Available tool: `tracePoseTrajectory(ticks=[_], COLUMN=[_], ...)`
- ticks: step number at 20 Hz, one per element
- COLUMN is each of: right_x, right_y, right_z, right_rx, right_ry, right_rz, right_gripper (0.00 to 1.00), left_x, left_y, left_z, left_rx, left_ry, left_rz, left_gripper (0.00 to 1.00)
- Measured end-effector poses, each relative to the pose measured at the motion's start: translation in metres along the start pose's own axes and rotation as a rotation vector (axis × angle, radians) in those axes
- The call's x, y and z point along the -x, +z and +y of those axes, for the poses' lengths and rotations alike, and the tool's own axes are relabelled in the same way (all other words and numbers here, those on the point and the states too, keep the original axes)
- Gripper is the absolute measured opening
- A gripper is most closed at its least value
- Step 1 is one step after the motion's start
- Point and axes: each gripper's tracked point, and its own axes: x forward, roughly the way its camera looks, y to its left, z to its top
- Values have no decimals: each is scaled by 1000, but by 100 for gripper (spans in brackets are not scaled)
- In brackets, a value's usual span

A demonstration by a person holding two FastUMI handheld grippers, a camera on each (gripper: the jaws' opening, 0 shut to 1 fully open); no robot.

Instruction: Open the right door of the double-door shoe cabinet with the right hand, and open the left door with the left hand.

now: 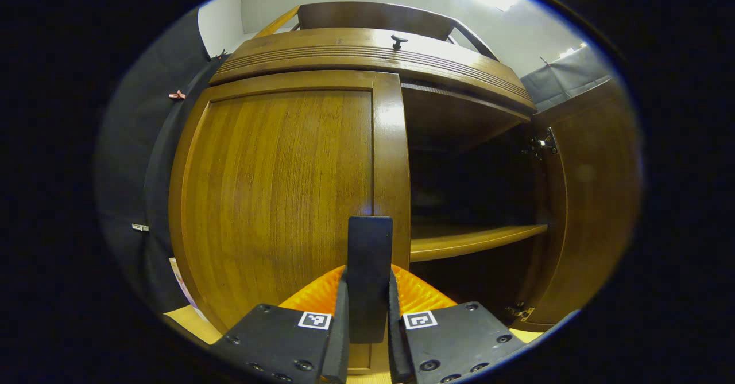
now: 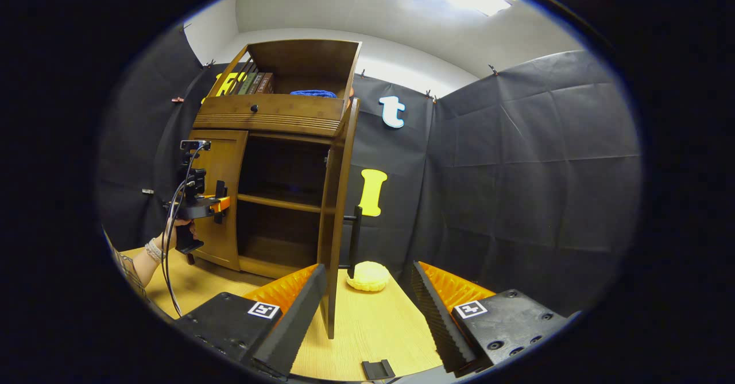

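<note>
My left gripper [image 1: 368,315] clamps the left door's handle [image 1: 370,269]; pull outward along the hinge arc. Right gripper [image 2: 367,309] gapes beside the opened right door [image 2: 333,229].

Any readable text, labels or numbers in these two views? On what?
No readable text.
Book spines on the shoe cabinet's top shelf: too small to read.
Square markers on the left gripper and right gripper: patterns only, no characters.
</note>
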Motion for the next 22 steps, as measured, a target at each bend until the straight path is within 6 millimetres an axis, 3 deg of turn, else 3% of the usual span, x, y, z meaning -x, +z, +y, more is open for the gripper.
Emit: tracePoseTrajectory(ticks=[5, 13, 18, 22], right_x=[12, 26, 30, 29], right_y=[8, 20, 25, 29], right_z=[0, 32, 62, 94], right_rx=[-15, -6, -1, -30], right_ry=[-7, 48, 106, 182], right_rz=[-24, -56, -78, -103], right_gripper=[94, 94, 94, 94], left_x=[28, 89, 134, 172], left_y=[2, 12, 19, 20], left_z=[1, 11, 32, 65], left_rx=[47, 94, 92, 73], left_ry=[-53, -157, -203, -174], left_rz=[28, 38, 31, 20], left_gripper=[31, 31, 31, 31])
